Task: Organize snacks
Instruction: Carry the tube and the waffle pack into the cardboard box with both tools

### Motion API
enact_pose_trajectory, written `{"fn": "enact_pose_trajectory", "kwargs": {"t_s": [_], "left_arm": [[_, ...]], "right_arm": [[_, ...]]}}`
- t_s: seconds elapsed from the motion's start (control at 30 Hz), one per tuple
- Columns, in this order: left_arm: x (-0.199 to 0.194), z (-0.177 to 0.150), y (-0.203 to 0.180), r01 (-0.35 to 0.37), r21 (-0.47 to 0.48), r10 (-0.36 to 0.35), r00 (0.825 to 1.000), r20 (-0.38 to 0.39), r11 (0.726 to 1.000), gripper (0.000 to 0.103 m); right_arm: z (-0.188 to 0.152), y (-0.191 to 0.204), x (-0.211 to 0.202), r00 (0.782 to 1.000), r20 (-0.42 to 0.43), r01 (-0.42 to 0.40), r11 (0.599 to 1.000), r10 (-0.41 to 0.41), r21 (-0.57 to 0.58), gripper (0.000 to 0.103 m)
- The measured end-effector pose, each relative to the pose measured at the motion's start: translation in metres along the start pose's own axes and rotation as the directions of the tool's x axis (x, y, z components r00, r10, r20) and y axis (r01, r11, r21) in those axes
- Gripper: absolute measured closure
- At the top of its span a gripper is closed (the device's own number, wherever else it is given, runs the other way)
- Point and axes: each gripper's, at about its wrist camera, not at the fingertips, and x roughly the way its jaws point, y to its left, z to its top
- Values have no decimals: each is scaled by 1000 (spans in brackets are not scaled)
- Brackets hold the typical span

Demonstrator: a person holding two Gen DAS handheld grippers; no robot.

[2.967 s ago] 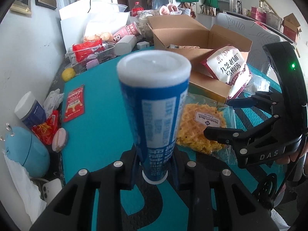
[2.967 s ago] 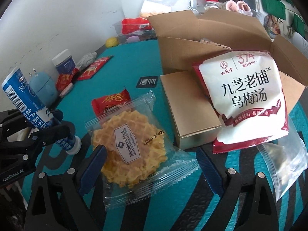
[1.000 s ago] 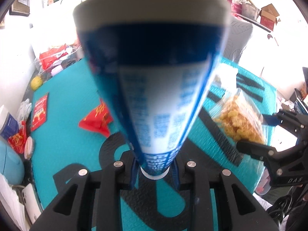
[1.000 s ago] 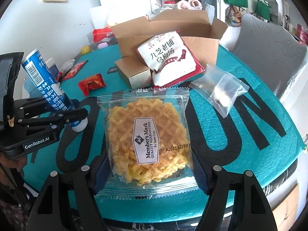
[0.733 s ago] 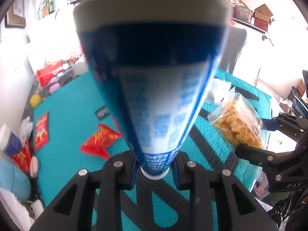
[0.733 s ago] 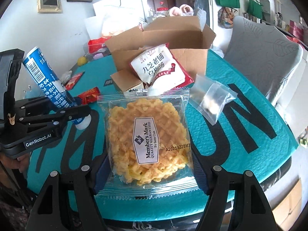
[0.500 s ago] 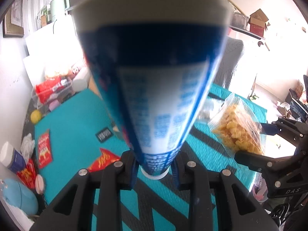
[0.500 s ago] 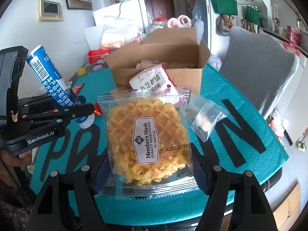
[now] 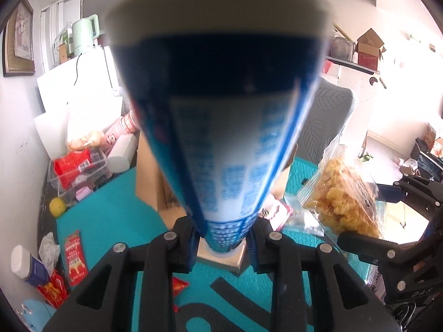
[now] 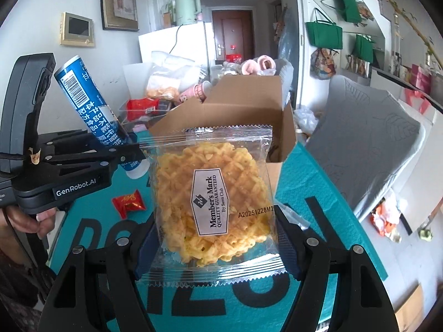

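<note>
While the left wrist view is mostly filled by a blue tube (image 9: 221, 127), the left gripper (image 9: 221, 244) clamps its narrow end, above the teal table (image 9: 110, 215) and box (image 9: 149, 182). In the right wrist view, the right gripper (image 10: 216, 249) pinches a waffle pack (image 10: 213, 196) by its edges, raised before the box (image 10: 243, 116), tube (image 10: 91, 108) alongside.

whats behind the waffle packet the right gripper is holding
Directly behind the waffle packet stands the open cardboard box, flaps up, on the teal table mat. The box's contents are hidden by the packet and by the box's own wall.
</note>
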Motion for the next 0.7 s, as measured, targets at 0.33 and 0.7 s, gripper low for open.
{"fn": "enact_pose_trajectory", "kwargs": {"t_s": [0.33, 0.7], "left_arm": [[21, 44, 14, -31, 12, 30, 999, 45, 999, 75], [74, 82, 19, -9, 40, 7, 999, 35, 999, 75]], "right_arm": [[46, -10, 24, 998, 52, 20, 1000, -19, -24, 29], [88, -44, 76, 999, 46, 20, 1000, -21, 8, 29]]}}
